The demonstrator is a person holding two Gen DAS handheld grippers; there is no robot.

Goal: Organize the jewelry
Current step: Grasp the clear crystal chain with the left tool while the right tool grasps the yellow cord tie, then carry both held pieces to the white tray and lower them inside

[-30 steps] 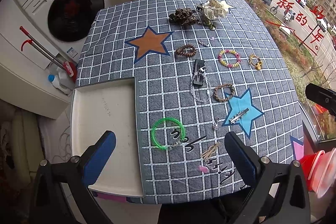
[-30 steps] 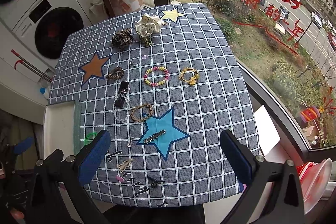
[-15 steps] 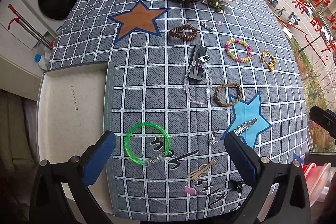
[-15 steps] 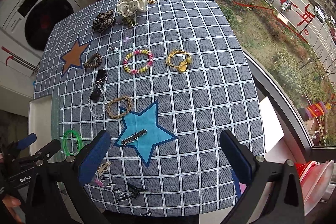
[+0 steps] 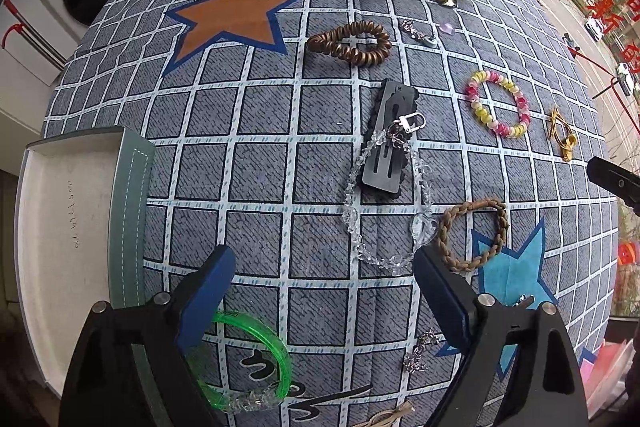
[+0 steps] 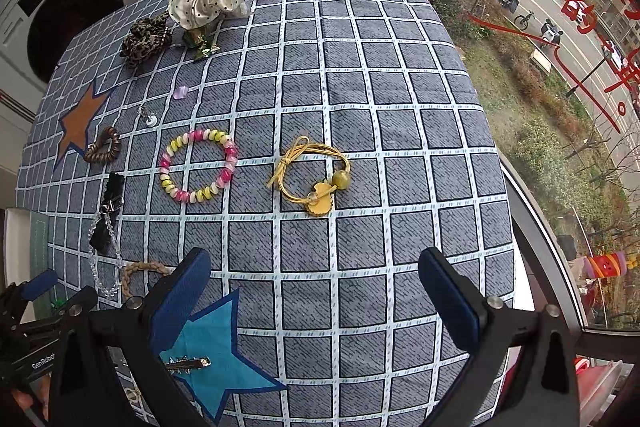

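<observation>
Left gripper [image 5: 320,291] closing, nothing between its fingers, above green bangle [image 5: 256,359]; right gripper [image 6: 316,291] wide open, empty.

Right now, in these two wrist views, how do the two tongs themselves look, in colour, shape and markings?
Both look alike. The left tongs and the right tongs each have two black angular plastic arms ending in flat dark-blue pads, with a silver screw head near each pad. In the right view, the left tool's black body carries white lettering that begins "GenRobo". No cables or sleeves are visible.
</observation>
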